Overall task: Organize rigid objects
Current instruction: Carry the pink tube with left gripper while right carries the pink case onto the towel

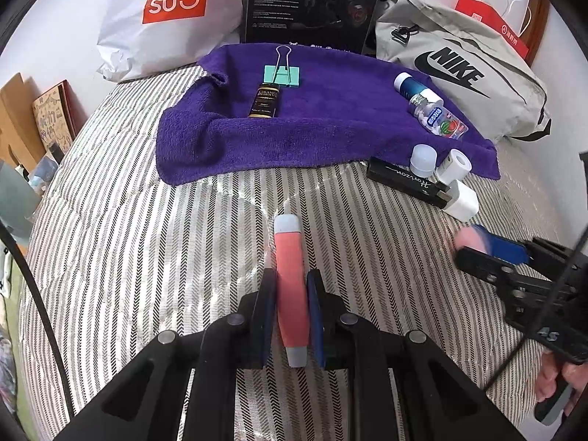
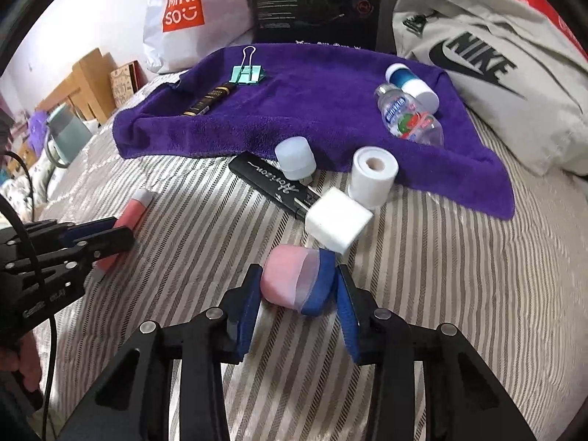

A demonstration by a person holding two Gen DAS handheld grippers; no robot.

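Note:
My left gripper [image 1: 292,279] is shut on a coral tube [image 1: 290,257] with pale caps, held lengthwise just above the striped bedcover [image 1: 147,239]. In the right wrist view, my right gripper [image 2: 297,283] is shut on a pink-and-blue capped container [image 2: 290,279], its pads touching both sides. A purple towel [image 1: 330,136] lies beyond, carrying a teal binder clip [image 1: 282,73], a black bottle [image 1: 264,101], a blue-and-white bottle [image 1: 408,86] and a clear bottle [image 1: 437,115]. At the towel's near edge sit a black box [image 2: 272,182], a pale cap [image 2: 296,158], a white roll [image 2: 373,176] and a white charger cube [image 2: 338,220].
Behind the towel stand a white Miniso bag [image 1: 165,18], a tall black carton [image 1: 312,0] and a grey Nike bag [image 1: 459,73]. Cardboard and boxes [image 1: 33,121] line the bed's left side. A person's hand [image 1: 555,378] grips the right tool's handle.

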